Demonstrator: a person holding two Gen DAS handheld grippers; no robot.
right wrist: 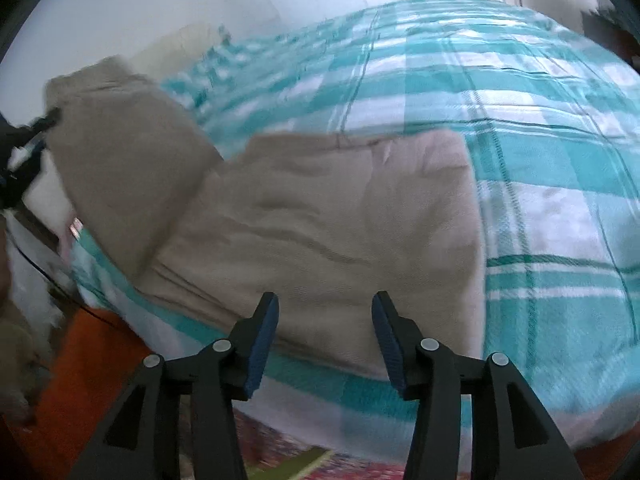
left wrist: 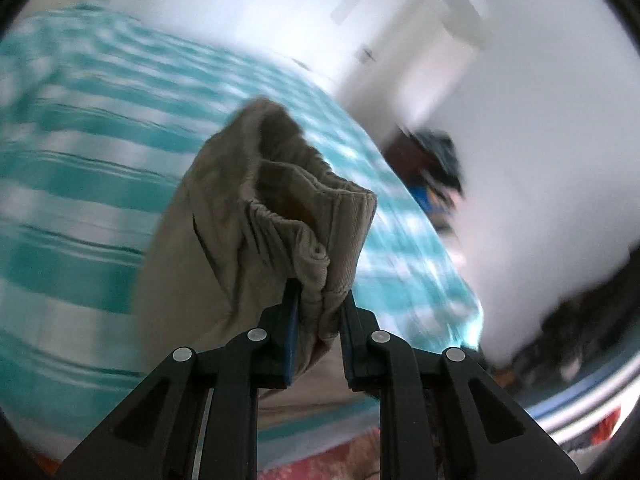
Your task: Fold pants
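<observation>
Left wrist view shows the left claw [left wrist: 318,300] clenched on the gathered elastic waistband of the beige pants [left wrist: 256,216], the cloth pinched between its 2 blue-padded fingers [left wrist: 290,320] and lifted off the bed [left wrist: 80,152]. The right claw [right wrist: 325,312] is released, its jaws spread wide with nothing between them, hovering just above the near edge of the pants [right wrist: 320,216], not touching the cloth as far as the view shows.

The rest of the pants lies flat on the bed's teal-and-white checked cover [right wrist: 540,160], near its front edge, with 1 end raised at the left. White walls [left wrist: 540,140] stand behind the bed; an orange floor area [right wrist: 88,360] shows below it. Both views are motion-blurred.

The left claw points up and forward; the right claw points forward, angled down at the bed.
</observation>
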